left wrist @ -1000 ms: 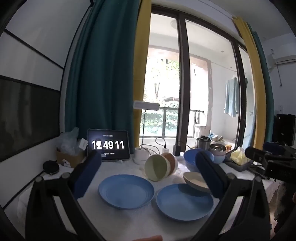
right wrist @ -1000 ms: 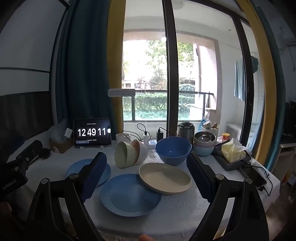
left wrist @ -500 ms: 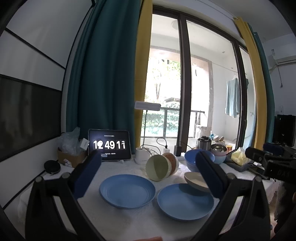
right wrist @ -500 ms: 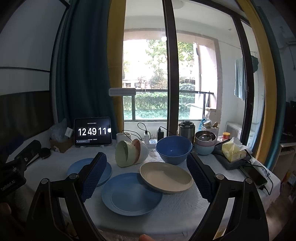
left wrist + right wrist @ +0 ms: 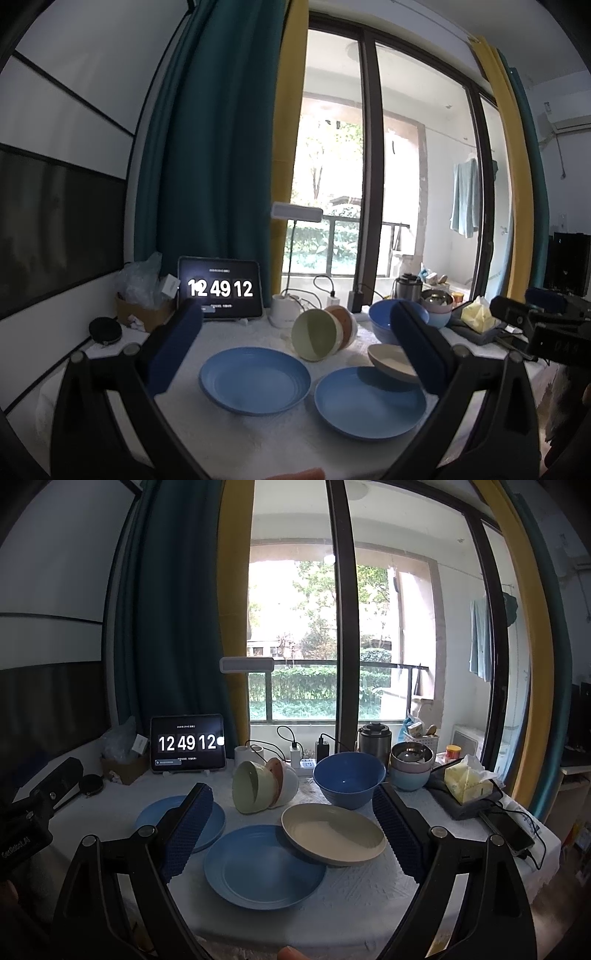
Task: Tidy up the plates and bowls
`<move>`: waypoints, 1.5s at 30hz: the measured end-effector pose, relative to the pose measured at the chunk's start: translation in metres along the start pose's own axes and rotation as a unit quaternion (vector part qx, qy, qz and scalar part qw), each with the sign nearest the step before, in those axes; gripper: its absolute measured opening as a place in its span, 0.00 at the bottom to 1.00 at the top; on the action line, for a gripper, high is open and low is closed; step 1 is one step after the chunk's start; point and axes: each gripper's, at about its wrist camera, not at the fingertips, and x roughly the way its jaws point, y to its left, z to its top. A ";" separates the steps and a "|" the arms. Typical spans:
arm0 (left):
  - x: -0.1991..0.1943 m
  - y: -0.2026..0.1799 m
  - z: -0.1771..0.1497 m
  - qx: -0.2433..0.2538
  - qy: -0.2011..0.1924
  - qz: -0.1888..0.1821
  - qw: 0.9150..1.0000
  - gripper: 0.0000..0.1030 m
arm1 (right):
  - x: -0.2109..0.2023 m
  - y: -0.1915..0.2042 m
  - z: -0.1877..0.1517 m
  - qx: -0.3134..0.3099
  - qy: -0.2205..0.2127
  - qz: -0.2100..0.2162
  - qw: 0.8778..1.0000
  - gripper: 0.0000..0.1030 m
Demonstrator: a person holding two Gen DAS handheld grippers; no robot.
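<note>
A white table (image 5: 369, 897) holds the dishes. Two blue plates lie flat on it: the near one (image 5: 264, 866) and the far one (image 5: 177, 821). A tan plate (image 5: 332, 829) leans on the near one's rim. Behind sit a big blue bowl (image 5: 349, 781) and small bowls (image 5: 264, 786) tipped on their sides. The left gripper (image 5: 295, 354) and the right gripper (image 5: 293, 834) are both spread wide and hold nothing.

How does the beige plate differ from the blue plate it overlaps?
The round beige plate sits tilted, its near-left edge propped on the rim of the round blue plate; the blue plate lies flat on the white tablecloth. The beige one looks plain inside, while the blue one shows ridged rings. Both are empty, shallow and ungripped.
</note>
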 end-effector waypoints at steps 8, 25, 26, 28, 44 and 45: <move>-0.001 -0.003 0.000 0.002 0.002 0.003 1.000 1.00 | 0.000 0.001 -0.001 -0.001 0.006 0.002 1.000 0.88; -0.002 -0.001 0.004 -0.002 0.001 0.005 1.000 1.00 | 0.000 0.002 0.001 0.000 0.005 0.001 1.000 0.88; -0.002 0.000 0.004 -0.002 0.001 0.005 1.000 1.00 | 0.000 0.002 0.001 0.000 0.005 0.001 1.000 0.88; -0.002 0.000 0.004 -0.002 0.001 0.005 1.000 1.00 | 0.000 0.002 0.001 0.000 0.005 0.001 1.000 0.88; -0.001 0.000 0.004 0.000 0.002 0.005 1.000 1.00 | 0.001 0.002 0.000 0.000 0.006 0.001 1.000 0.88; -0.001 0.000 0.004 0.000 0.002 0.005 1.000 1.00 | 0.001 0.002 0.000 0.000 0.006 0.001 1.000 0.88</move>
